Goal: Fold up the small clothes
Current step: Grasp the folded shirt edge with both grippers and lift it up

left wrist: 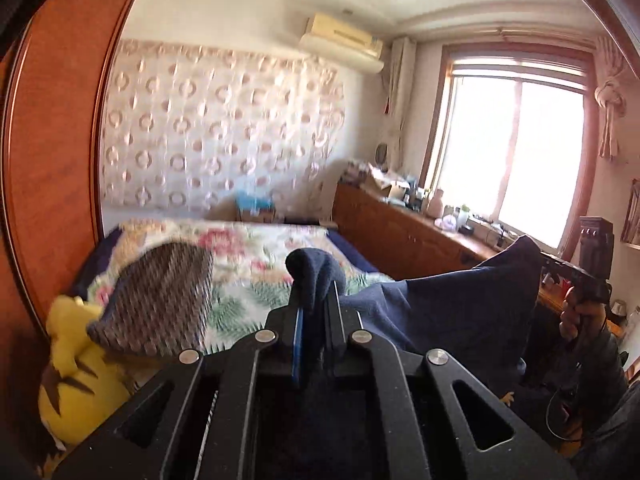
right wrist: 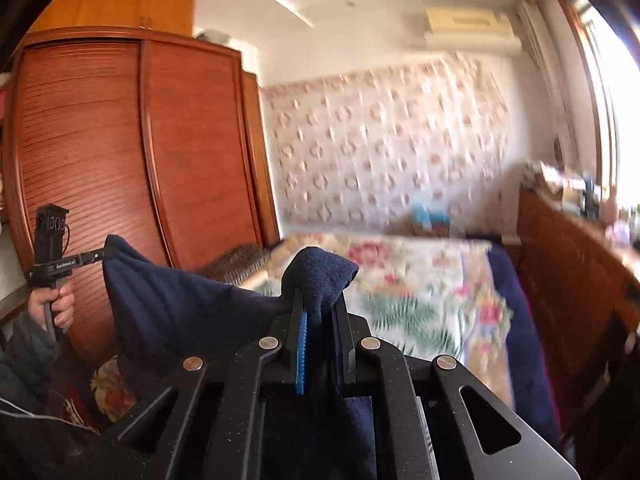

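Now we are holding navy garment [left wrist: 440,304] aloft over bed [left wrist: 280,256]: left gripper [left wrist: 316,300] and right gripper [right wrist: 320,304] each pinching 1 corner. Keeping top edge taut, level, before lowering flat.

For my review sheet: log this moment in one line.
left gripper: shut on navy garment | right gripper: shut on it | garment: spread above floral bed

Bed [left wrist: 344,246] against the patterned wall, dark blue sheet showing at its edges, floral bedspread [left wrist: 260,256] spread over it, brown woven pillow [left wrist: 160,300] resting on the bedspread near the wardrobe side, yellow plush toy [left wrist: 76,368] beside the pillow
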Available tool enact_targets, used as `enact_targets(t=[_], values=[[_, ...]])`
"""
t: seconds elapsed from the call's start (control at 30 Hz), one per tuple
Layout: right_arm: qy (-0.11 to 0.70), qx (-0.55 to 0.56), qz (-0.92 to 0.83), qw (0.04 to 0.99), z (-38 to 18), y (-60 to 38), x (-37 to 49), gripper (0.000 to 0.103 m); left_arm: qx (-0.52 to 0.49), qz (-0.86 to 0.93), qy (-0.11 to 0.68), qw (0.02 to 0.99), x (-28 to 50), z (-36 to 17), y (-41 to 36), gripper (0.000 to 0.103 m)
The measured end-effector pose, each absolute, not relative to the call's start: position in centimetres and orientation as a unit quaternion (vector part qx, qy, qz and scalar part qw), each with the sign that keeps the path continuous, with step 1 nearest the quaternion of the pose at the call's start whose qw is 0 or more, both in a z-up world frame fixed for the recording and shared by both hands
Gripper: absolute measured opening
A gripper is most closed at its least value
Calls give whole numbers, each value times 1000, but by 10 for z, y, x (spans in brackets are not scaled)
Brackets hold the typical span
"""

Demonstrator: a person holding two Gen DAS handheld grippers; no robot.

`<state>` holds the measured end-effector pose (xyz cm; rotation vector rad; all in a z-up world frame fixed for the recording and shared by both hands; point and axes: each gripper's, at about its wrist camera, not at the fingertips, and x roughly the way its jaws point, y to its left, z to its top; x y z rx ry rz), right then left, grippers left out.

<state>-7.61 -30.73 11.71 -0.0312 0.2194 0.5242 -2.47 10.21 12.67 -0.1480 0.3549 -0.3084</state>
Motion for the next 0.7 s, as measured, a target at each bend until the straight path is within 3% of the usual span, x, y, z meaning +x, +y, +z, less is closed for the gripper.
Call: enact_targets(t=[0.4,0.7], values=[[27,-49,242,969,190,-303,-105,10,-64,-112,80,988,-39,195,132,9],[36,-51,236,970,172,-292,-104,10,-64,-97,81,990,-24,188,136,9]])
